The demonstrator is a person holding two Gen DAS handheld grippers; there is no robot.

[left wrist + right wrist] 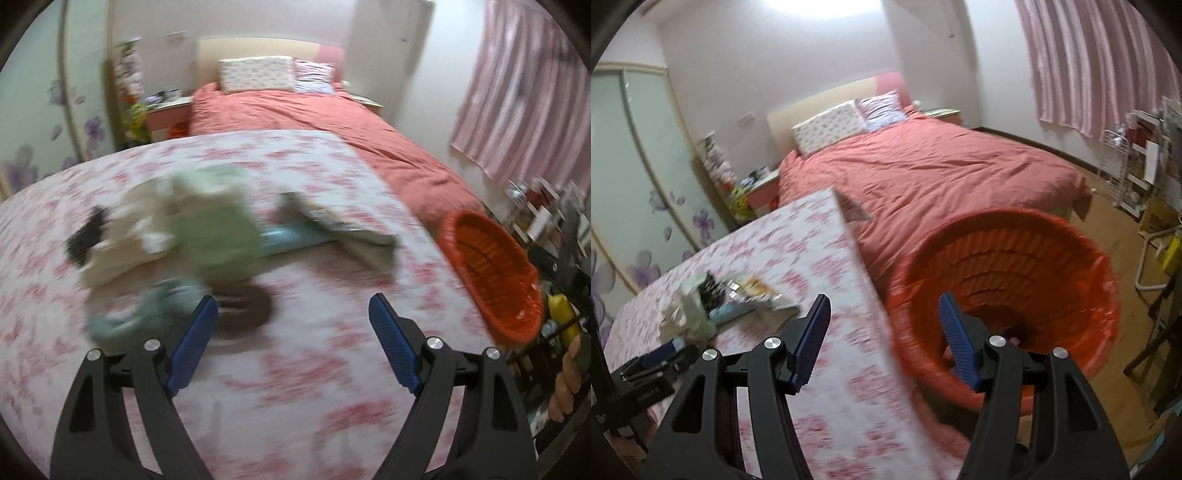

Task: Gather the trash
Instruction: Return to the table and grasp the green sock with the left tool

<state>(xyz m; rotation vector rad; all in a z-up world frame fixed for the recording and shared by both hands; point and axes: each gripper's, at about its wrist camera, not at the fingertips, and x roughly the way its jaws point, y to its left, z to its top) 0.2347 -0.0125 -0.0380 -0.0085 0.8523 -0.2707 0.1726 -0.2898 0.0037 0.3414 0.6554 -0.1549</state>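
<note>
Left claw [291,306] spread wide, blue ribbed pads [195,336] well apart, gripping nothing, hovering above the tabletop draped in a white cloth with pink floral print [295,387]. Just ahead of its left pad, a blurred heap of trash: crumpled pale green paper or plastic [218,225], white crumpled tissue [122,236] beside it with a small black object [86,236] at the far left edge, a teal-green wad [144,314] near the pad, a dark brown ring-like shape [247,306] between the pads' line and the heap, a light blue tube-like piece [288,238] and a flat grey-beige wrapper [343,229] further right. Motion blur too strong for finer identification.

Round orange plastic wastebasket with slatted walls [491,273] off the tabletop's right edge, tilted toward the camera, mouth open.

Right claw [882,310] likewise released, nothing between its pads, hanging over the tabletop's edge [871,295] with the wastebasket [1004,266] directly ahead and to the right, lined in orange plastic, with something small and unclear at the bottom. Same trash heap [701,306] seen at left on the cloth, the left claw [653,362] low beside it.

Behind, a bed with a salmon-pink cover [942,177] and two patterned pillows [831,127]; pink striped curtain [1089,62] on the right.
</note>
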